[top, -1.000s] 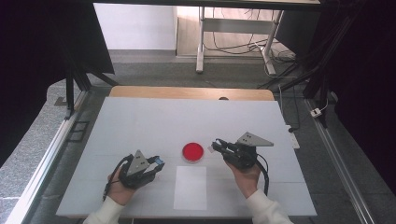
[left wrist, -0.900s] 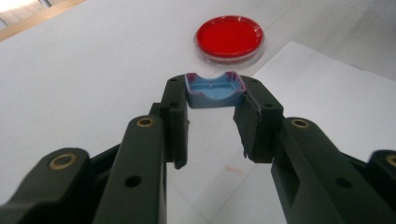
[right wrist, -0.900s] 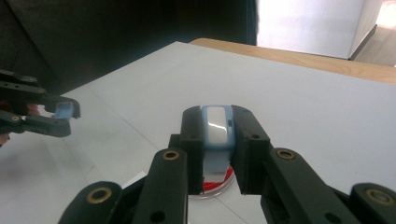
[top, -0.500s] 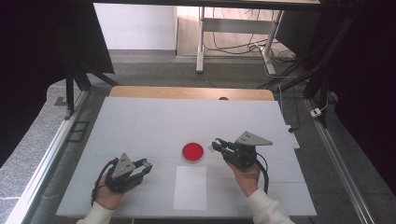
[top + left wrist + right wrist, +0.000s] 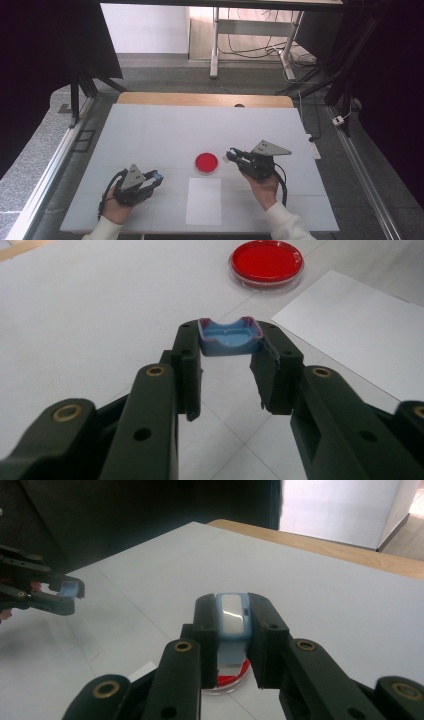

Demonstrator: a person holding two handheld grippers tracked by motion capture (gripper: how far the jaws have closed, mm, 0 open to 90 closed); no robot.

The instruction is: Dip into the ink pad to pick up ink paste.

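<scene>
Cap (image 5: 230, 336), blue with a pink rim, is pinched in your left gripper (image 5: 155, 177) near the table's (image 5: 150, 130) front edge; right gripper (image 5: 232, 155) clamps a blue-white case (image 5: 232, 614) mid-table.

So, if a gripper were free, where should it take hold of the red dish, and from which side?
Grip the red dish across its rim, coming from straight above. It is round, shallow and lies flat on the table, so its low wall probably gives a level approach little to catch.
</scene>
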